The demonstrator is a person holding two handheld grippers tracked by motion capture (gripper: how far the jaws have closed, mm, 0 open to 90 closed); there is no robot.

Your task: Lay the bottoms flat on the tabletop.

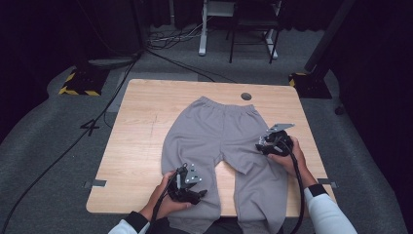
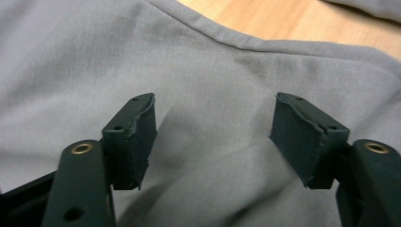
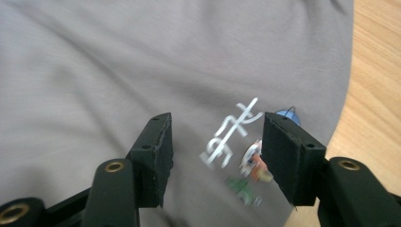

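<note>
High view: wooden table (image 1: 141,131) w/ rounded corners sits on grey carpet (image 1: 44,146); black cables (image 1: 160,46) run across the floor beyond the far edge, and a white desk leg (image 1: 203,34) plus dark stand legs (image 1: 251,36) are further back. Yellow-black striped base (image 1: 78,83) is off the far left corner, another dark base (image 1: 309,83) off the far right corner. Small dark hole (image 1: 246,96) near the far edge, just past the waistband.

Grey sweatpants (image 1: 221,141) lie flat on the table's centre-right, waistband toward the far edge, both legs running over the near edge. Nothing lies on top of them apart from the tools.

Left gripper (image 1: 187,183) hovers over the left leg near the near edge; left gripper view shows jaws apart, only cloth (image 2: 208,94) below, nothing pinched. Right gripper (image 1: 272,141) is over the right hip toward the right edge; jaws apart too, above a white printed logo (image 3: 231,135) and small coloured patch (image 3: 253,170), blurred. No containers on the table.
</note>
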